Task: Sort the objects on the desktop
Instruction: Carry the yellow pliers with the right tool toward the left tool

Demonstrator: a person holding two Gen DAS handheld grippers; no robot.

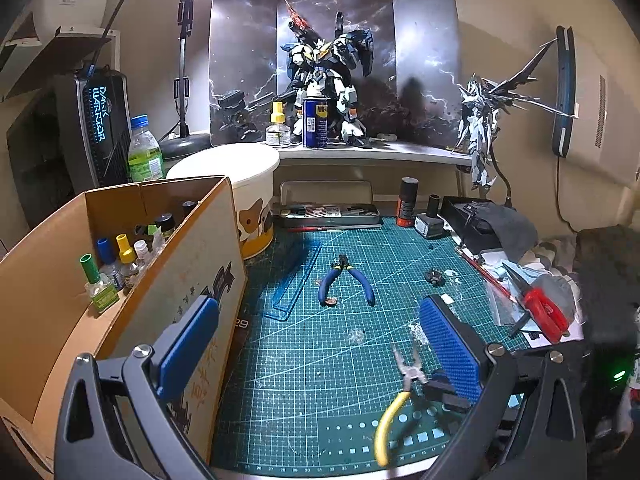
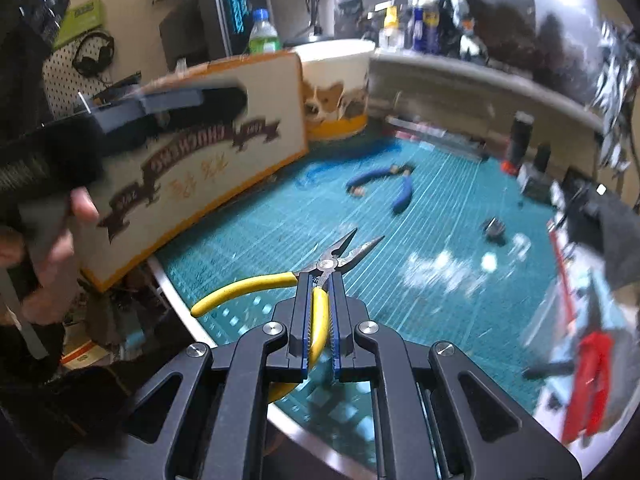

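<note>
My right gripper is shut on one handle of the yellow-handled needle-nose pliers. It holds them above the near edge of the green cutting mat, and their other handle sticks out to the left. In the left wrist view the same pliers hang just inside my left gripper's right pad. My left gripper is open and empty beside the cardboard box, which holds several small bottles. Blue-handled pliers lie mid-mat. Red-handled pliers lie on papers at the right.
A clear blue tray lies left of the blue pliers. A round dog-print tub, a metal tin, a spray can and an ink bottle line the mat's far edge. A hand holds the left gripper.
</note>
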